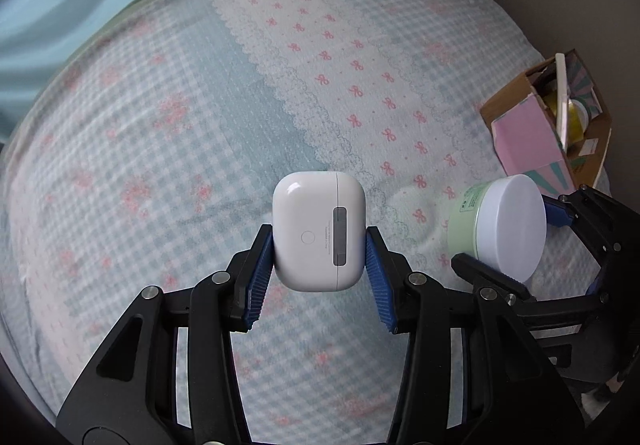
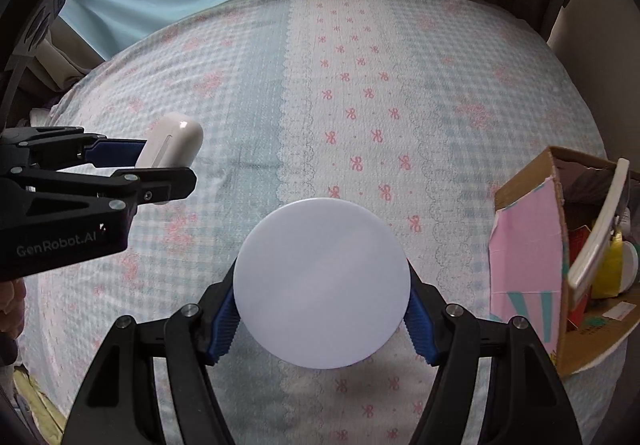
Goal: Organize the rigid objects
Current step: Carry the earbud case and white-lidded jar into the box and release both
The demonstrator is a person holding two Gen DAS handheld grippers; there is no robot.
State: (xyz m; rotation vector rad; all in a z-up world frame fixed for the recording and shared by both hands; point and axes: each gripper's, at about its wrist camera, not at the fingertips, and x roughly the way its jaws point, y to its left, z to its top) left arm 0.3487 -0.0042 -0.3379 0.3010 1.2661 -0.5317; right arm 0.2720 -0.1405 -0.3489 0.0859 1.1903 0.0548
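1. A glossy white earbud case (image 1: 318, 231), rounded, with a grey hinge strip and a round button, is clamped by the left gripper (image 1: 318, 245) at frame centre.
2. A pale green jar (image 2: 322, 283) with a flat white lid is gripped by the right gripper (image 2: 322, 309), lower centre.
3. A cardboard box (image 2: 560, 245) is seen on the bed (image 2: 280, 85), right edge.

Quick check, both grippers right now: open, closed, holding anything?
Left gripper: closed on the white earbud case, held above the bed.
Right gripper: closed on the white-lidded jar, lid facing the camera.
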